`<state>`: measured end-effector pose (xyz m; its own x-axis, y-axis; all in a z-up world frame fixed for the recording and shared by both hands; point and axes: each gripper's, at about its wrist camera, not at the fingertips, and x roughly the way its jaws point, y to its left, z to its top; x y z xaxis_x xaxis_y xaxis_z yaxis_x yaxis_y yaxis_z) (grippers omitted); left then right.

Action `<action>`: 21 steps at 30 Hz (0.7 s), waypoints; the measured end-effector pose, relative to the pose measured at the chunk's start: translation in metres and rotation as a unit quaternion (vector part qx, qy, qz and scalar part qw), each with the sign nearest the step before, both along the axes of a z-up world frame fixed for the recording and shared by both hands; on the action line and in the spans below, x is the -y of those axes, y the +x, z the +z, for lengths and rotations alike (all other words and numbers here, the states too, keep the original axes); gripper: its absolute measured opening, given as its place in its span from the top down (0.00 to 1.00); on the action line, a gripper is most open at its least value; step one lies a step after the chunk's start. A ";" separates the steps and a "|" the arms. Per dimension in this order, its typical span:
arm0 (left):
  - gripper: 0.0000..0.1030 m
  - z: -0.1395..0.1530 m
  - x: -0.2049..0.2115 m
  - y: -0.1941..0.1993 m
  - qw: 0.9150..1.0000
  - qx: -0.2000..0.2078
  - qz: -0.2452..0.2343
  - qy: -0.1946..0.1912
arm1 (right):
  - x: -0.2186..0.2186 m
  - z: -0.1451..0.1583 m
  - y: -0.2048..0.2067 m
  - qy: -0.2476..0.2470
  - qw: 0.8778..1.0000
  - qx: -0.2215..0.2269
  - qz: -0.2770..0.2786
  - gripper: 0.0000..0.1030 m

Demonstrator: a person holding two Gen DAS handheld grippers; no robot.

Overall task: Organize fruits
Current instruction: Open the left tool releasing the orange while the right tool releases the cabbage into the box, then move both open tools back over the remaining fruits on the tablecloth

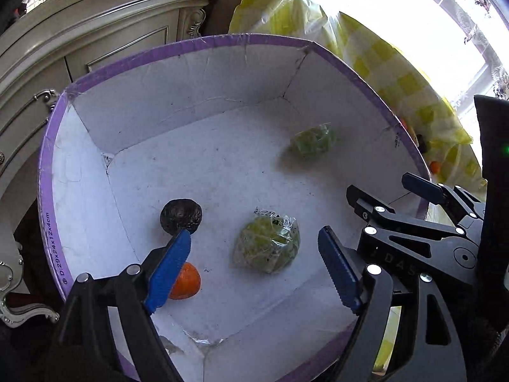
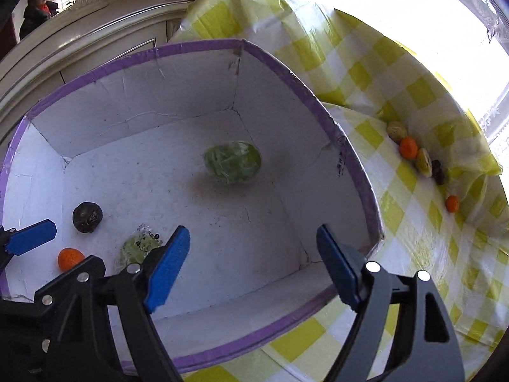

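Note:
A white cardboard box with a purple rim point(image 1: 191, 44) point(image 2: 178, 49) holds a dark round fruit point(image 1: 180, 215) point(image 2: 87, 217), an orange point(image 1: 186, 281) point(image 2: 69, 258) and two green fruits in clear wrap, one near point(image 1: 266, 244) point(image 2: 137, 248) and one farther point(image 1: 313, 140) point(image 2: 233, 161), blurred in the right wrist view. My left gripper point(image 1: 254, 269) hangs open and empty over the box, above the near green fruit. My right gripper point(image 2: 253, 265) point(image 1: 381, 191) hangs open and empty over the box's right side.
The box stands on a table with a yellow checked cloth point(image 2: 381, 73). Several small fruits, among them two oranges point(image 2: 408, 147) point(image 2: 452, 203), lie on the cloth to the right. A cream carved cabinet point(image 1: 95, 31) stands behind the box. A bright window is at the right.

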<state>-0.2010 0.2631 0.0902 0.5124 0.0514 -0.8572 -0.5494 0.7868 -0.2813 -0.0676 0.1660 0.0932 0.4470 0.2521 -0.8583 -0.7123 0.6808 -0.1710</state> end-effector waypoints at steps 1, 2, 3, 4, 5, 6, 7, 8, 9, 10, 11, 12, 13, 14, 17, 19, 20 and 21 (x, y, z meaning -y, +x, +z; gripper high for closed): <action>0.24 0.001 -0.001 0.003 1.000 0.000 0.000 0.000 | 0.000 0.000 0.000 0.002 1.000 0.001 -0.001 0.20; 0.23 0.001 -0.001 0.005 1.000 0.000 0.001 -0.001 | 0.000 0.001 0.001 0.005 1.000 0.001 -0.001 0.20; 0.23 0.002 -0.002 0.006 1.000 0.001 0.002 -0.003 | 0.001 0.001 0.001 0.009 1.000 0.001 -0.002 0.20; 0.23 0.002 -0.002 0.006 1.000 0.001 0.002 -0.004 | 0.001 0.002 0.001 0.012 1.000 0.002 -0.002 0.20; 0.23 0.001 -0.002 0.007 1.000 0.001 0.001 -0.004 | 0.002 0.002 0.001 0.015 1.000 0.002 -0.002 0.19; 0.22 0.001 -0.002 0.007 1.000 0.000 0.001 -0.004 | 0.003 0.002 0.001 0.021 1.000 0.003 -0.002 0.19; 0.22 0.001 -0.002 0.007 1.000 0.001 0.000 -0.005 | 0.005 0.003 0.000 0.028 1.000 0.003 -0.002 0.19; 0.20 0.002 -0.002 0.007 1.000 0.002 0.000 -0.007 | 0.007 0.004 -0.001 0.038 0.999 0.003 -0.001 0.19; 0.20 0.001 -0.001 0.007 1.000 0.005 0.000 -0.010 | 0.009 0.005 0.000 0.050 0.999 0.001 0.001 0.19; 0.18 0.002 -0.001 0.007 1.000 0.009 0.000 -0.010 | 0.013 0.006 0.000 0.065 0.998 0.002 0.003 0.19; 0.18 0.003 -0.001 0.006 1.000 0.014 0.001 -0.010 | 0.017 0.008 0.000 0.082 0.997 0.005 0.005 0.19; 0.18 0.004 0.001 0.005 1.000 0.023 0.004 -0.007 | 0.022 0.010 -0.002 0.103 0.995 0.012 0.008 0.19; 0.17 0.007 0.004 0.004 0.999 0.033 0.007 0.000 | 0.029 0.012 -0.004 0.123 0.992 0.023 0.010 0.17; 0.17 0.009 0.007 0.003 0.999 0.043 0.008 0.010 | 0.036 0.014 -0.006 0.141 0.989 0.036 0.010 0.14; 0.17 0.025 0.028 0.002 0.994 0.090 0.000 0.056 | 0.071 0.028 -0.012 0.226 0.971 0.082 0.014 0.13; 0.17 0.041 0.050 0.000 0.986 0.129 -0.008 0.105 | 0.101 0.037 -0.014 0.286 0.952 0.112 0.007 0.09; 0.17 0.048 0.063 0.001 0.980 0.148 -0.015 0.131 | 0.118 0.040 -0.013 0.313 0.941 0.127 0.000 0.04; 0.14 0.054 0.076 0.002 0.974 0.165 -0.023 0.156 | 0.133 0.042 -0.012 0.335 0.932 0.141 -0.010 0.03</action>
<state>-0.1991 0.1868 0.1441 0.7645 0.2539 -0.5925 -0.4322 0.8838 -0.1790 -0.0796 0.0327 0.1347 0.6407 0.6780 -0.3603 -0.6894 0.7146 0.1187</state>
